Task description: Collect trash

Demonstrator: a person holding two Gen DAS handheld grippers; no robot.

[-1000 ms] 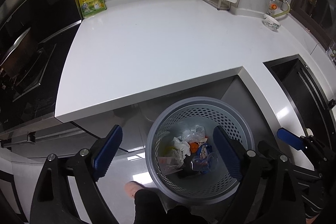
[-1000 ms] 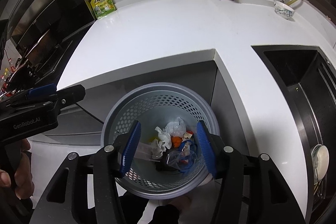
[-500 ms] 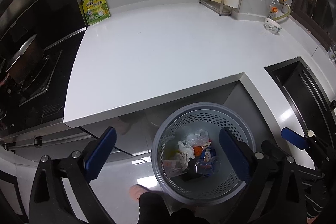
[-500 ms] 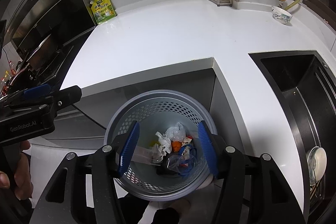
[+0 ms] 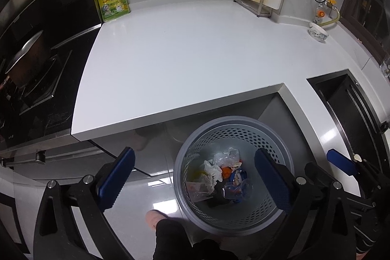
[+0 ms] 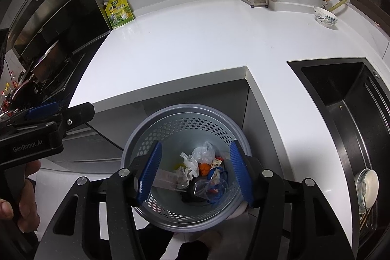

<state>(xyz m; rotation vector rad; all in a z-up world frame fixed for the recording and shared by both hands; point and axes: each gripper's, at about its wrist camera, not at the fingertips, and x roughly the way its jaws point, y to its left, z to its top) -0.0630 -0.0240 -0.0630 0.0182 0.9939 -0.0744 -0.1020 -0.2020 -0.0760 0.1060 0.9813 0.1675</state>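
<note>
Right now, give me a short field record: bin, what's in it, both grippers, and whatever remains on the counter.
bin: grey perforated basket on the floor by the counter corner
contents: crumpled tissue, clear plastic, orange scrap, other wrappers
left gripper: open, empty, jaws have just been opening
right gripper: open, empty, above the bin
counter: yellow pouch, bowl, rack

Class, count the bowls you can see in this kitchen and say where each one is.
2. One patterned bowl sits on the counter's far right corner by the yellow hose; one white bowl lies in the sink rack. Others may be hidden.
</note>
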